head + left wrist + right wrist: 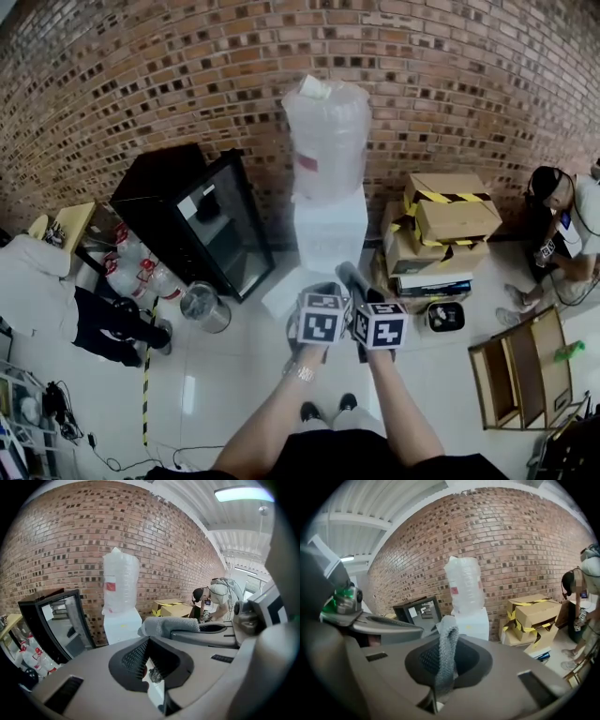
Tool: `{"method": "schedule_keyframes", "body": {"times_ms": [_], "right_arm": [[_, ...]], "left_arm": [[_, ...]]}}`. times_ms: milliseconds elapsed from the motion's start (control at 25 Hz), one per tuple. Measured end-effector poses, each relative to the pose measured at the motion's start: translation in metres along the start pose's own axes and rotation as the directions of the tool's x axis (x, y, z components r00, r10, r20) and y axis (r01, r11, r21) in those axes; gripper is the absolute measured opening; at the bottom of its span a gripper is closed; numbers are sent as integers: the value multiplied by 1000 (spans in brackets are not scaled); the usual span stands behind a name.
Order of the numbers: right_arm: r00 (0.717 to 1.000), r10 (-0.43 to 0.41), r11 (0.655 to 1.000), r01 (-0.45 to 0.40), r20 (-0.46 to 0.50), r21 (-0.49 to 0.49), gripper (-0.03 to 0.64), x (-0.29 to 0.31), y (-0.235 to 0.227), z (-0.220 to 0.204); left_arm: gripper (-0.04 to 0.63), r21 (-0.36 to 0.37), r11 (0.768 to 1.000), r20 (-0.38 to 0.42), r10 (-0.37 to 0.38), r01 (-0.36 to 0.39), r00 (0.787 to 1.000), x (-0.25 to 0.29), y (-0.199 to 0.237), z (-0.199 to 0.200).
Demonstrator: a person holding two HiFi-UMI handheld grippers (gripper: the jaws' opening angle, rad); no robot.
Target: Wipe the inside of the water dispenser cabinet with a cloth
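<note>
**Writing.** We find none that can be read. The bottle [326,131] on top of the water dispenser [330,232] carries a red label, but its print is too small to make out. The cardboard boxes [441,225] are bound with yellow-and-black striped tape. Each gripper's cube bears black-and-white square markers.

**Containers.** The bottle is translucent and crinkled, and we cannot tell how full it is. A black cabinet [183,220] with a glass door stands to the left of the dispenser. Its contents are not clear to us through the glass. Several clear jugs [131,267] with red labels are grouped on the floor beside it. Near them is a metal bucket [204,307] whose contents we cannot discern. The boxes are stacked to the right of the dispenser.

**Task items.** The dispenser is white and stands upright against the brick wall [141,66], between the black cabinet and the boxes. It is ahead of both grippers and apart from them. We cannot tell whether its lower compartment is open.

The right gripper [443,667] is clenched on a grey cloth [449,639], which stands up out of the jaws. The left gripper [150,667] has its jaws brought together with nothing between them. It is held just beside the right gripper.

**Surroundings.** One person [562,234] crouches by the boxes at the right. Another person [47,291] is low at the left. A wooden shelf unit [520,370] lies on the floor at the right.
</note>
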State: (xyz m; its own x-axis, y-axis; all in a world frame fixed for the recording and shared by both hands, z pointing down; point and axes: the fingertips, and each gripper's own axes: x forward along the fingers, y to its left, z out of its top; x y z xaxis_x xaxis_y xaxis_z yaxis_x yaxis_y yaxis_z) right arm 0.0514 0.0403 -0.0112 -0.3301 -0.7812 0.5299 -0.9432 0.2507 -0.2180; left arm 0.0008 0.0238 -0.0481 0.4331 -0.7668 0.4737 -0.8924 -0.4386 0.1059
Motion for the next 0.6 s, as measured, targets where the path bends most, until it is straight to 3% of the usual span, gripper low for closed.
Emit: {"method": "schedule_keyframes", "body": {"times_ms": [600], "right_arm": [[999, 31, 999, -31, 11, -29, 21, -19, -6, 5]], "left_arm": [[2, 2, 997, 12, 82, -82, 997, -16, -5, 1]]}}
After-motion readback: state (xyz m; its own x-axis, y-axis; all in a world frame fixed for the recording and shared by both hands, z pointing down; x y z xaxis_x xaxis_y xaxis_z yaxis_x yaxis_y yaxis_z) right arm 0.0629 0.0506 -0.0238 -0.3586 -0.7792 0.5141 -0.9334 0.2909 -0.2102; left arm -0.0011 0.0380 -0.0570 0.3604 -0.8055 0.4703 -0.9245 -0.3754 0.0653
